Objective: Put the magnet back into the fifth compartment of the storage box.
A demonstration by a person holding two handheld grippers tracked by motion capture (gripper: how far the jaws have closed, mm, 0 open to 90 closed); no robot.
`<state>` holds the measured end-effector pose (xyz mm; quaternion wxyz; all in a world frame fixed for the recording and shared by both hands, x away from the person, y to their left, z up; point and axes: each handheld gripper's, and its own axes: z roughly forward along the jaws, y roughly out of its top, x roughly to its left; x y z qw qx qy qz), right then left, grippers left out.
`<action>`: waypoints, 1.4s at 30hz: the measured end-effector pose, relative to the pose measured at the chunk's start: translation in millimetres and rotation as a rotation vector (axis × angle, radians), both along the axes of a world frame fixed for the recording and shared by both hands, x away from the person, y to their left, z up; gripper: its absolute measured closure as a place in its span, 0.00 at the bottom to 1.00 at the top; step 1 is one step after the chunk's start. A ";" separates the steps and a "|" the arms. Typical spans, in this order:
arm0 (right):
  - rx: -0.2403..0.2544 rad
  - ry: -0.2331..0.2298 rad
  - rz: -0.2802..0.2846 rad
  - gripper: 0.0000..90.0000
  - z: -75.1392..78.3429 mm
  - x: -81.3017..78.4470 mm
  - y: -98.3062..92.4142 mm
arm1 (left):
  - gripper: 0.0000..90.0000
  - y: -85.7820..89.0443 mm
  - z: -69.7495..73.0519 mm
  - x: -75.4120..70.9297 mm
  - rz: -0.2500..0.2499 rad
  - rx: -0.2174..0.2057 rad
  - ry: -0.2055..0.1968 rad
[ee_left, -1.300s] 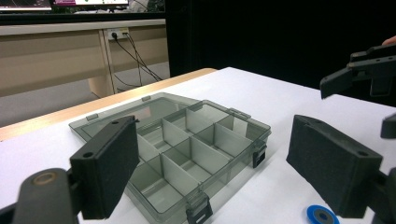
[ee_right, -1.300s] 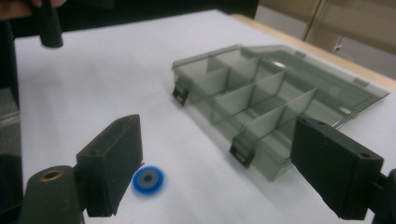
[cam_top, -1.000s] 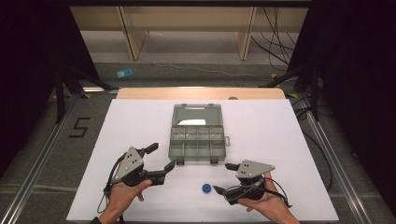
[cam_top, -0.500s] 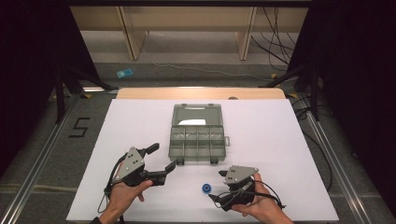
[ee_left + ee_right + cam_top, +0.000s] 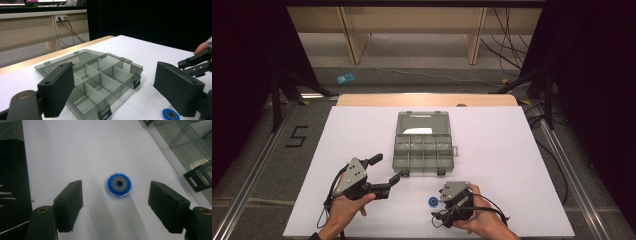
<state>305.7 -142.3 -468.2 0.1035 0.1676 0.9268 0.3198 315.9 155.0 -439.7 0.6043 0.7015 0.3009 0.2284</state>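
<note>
The big white table top spreads flat and matt under everything, with a strip of pale wood along its far edge. Sitting mid-table is the smoky grey see-through plastic organiser box, lid thrown back flat on the far side, its near half split by thin upright walls into small square compartments; in the left gripper view the walls look glossy and the black clasps stand out on the near rim.

Left of the box's near corner, the left gripper hangs in the person's left hand, black jaws spread wide with nothing between them, their pads blocky and finely grained.

Down at the near edge, right of centre, the right gripper tips downward in the right hand. Its jaws have just been closing in, yet they sit well apart, one on either side of the prize without touching it.

And here it is: the small round blue disc with a grey metal ring and a blue hole in the middle. It lies flat on the white surface, near of the box and just left of the right gripper, smooth-edged and shiny, casting a soft shadow.
</note>
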 end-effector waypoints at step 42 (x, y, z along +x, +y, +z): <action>-0.085 0.073 0.103 0.80 -7.0 24.6 14.4 | 0.18 -1.1 -0.7 0.0 -0.005 0.010 0.008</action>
